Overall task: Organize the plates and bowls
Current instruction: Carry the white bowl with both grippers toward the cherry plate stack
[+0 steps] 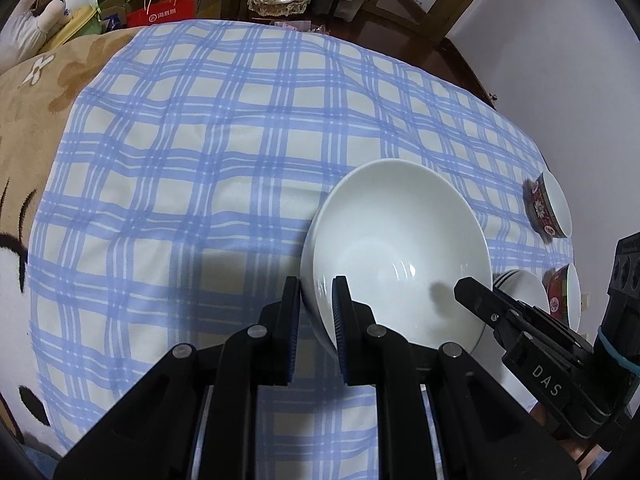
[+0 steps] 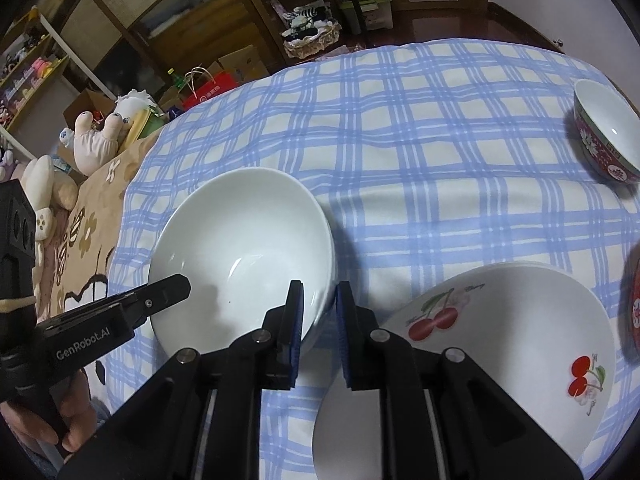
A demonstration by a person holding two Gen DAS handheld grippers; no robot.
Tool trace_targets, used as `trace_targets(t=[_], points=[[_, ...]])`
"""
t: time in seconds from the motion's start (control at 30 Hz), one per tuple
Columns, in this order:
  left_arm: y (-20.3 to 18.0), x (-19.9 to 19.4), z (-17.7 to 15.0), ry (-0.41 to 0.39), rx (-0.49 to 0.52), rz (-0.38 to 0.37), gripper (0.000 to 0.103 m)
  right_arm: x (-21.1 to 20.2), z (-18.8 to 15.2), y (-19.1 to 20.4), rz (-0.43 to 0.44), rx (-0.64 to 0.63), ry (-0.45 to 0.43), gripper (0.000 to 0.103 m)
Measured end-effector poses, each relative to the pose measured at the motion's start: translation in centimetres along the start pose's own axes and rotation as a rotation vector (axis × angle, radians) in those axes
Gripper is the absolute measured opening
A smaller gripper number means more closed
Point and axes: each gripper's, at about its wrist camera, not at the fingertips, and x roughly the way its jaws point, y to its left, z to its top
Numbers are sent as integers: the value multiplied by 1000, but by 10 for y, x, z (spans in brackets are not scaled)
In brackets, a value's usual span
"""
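A large white bowl point(image 1: 400, 240) point(image 2: 240, 240) sits low over the blue-checked cloth point(image 1: 200, 152), tilted, with a gripper on each side. My left gripper point(image 1: 316, 300) is shut on its left rim, one pad outside the wall and one inside. My right gripper point(image 2: 320, 304) clamps the opposite rim the same way. Each gripper shows in the other's view: the right gripper point(image 1: 472, 296) reaching over the far rim, the left gripper point(image 2: 172, 292) likewise. A stack of cherry-patterned plates point(image 2: 500, 320) lies just right of the bowl.
Two red floral bowls point(image 1: 546, 210) point(image 1: 564, 292) stand near the cloth's right edge; one red bowl point(image 2: 600, 140) shows far right. A brown flowered blanket point(image 1: 60, 80) covers the left. Plush toys point(image 2: 100, 136), a red bag point(image 1: 160, 14) and shelves lie beyond. A hand point(image 2: 68, 420) holds the left gripper.
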Motion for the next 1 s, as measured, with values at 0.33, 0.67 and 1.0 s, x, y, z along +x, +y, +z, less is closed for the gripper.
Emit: trace_targets(t=[0.33,0.67,1.0], points=[[3,1,0,15,-7,-16,16,1,0,-2,9,-1,8,17],[6,-1,1,15,23,-8,16,-2,-1,3,-1,-24,13,17],[-1,-4,-4,26,60,11,17,-16,-2,3,-11,-29,-25,17]])
